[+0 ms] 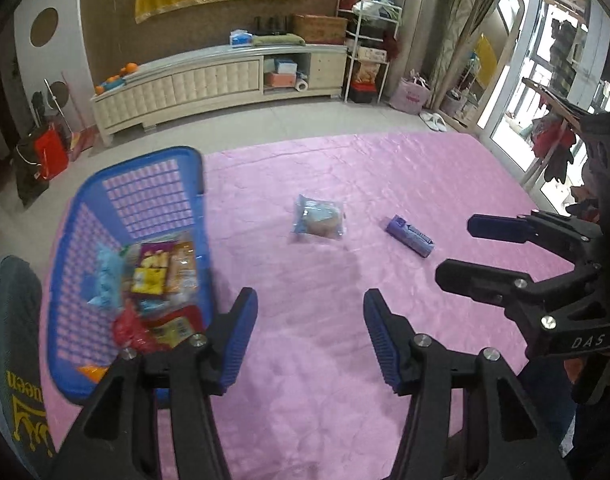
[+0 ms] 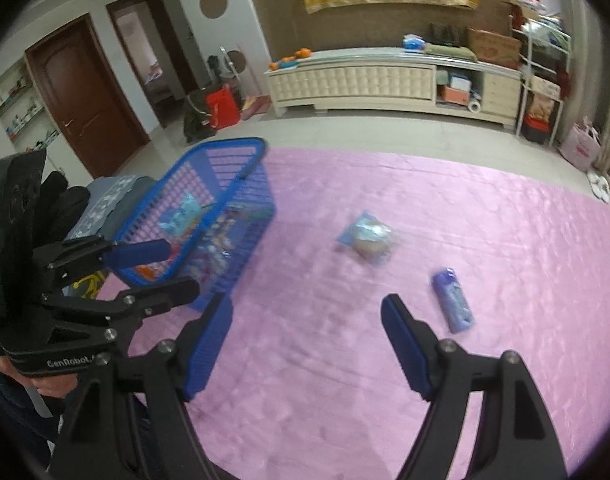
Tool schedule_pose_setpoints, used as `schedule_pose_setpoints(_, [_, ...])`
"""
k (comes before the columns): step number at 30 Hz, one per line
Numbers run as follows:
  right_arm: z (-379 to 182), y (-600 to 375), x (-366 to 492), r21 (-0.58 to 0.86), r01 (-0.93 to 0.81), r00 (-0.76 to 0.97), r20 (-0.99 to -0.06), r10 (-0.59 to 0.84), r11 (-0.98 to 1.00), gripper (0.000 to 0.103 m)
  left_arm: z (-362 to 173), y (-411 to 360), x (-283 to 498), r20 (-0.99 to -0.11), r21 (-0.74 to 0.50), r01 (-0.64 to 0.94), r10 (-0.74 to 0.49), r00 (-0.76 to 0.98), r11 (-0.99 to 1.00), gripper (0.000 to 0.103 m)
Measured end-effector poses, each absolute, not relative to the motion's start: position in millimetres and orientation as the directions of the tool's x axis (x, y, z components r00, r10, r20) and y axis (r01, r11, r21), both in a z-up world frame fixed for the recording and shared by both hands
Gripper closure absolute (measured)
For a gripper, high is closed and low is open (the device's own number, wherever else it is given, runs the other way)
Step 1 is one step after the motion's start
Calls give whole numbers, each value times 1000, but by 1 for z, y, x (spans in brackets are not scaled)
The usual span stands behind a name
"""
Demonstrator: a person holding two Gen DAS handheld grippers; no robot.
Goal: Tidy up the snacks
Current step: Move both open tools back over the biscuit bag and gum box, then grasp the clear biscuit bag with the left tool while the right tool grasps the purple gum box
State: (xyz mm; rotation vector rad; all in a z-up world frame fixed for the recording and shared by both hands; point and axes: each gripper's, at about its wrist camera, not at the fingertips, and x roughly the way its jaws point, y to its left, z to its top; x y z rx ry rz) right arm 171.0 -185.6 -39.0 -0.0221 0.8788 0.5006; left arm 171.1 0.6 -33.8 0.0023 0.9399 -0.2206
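Note:
A blue plastic basket stands on the pink cloth at the left and holds several snack packets. A clear blue packet with a bun lies mid-cloth. To its right is a purple roll-shaped packet. My left gripper hovers open and empty beside the basket's right wall. Also open and empty, my right gripper hangs just short of the purple packet.
The pink cloth ends at a tiled floor, with a long cream cabinet beyond. A grey item with yellow lettering lies left of the basket. A glass door is at the right.

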Motion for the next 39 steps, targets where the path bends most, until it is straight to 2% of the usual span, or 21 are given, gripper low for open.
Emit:
schedule_pose_setpoints(3, [-47, -205, 178, 164, -392, 543, -754, 371, 905, 23, -39, -14, 181, -811, -92, 198, -188, 555, 976, 37])
schedule_pose_setpoints(14, [-82, -253, 215, 143, -302, 536, -792, 292, 942, 23, -74, -64, 234, -845, -12, 254, -146, 515, 967, 22])
schedule_pose_setpoints(24, [-116, -269, 254, 80, -292, 549, -802, 235, 953, 23, -100, -72, 276, -835, 2, 235, -128, 535, 972, 22])
schedule_pose_setpoints(29, [-123, -267, 266, 19, -318, 596, -773, 216, 948, 23, -115, -73, 300, -841, -16, 234, -139, 523, 972, 22])
schedule_pose_setpoints(39, [-147, -279, 275, 69, -300, 581, -778, 240, 951, 23, -149, -71, 338, -833, 40, 266, -115, 541, 963, 22])
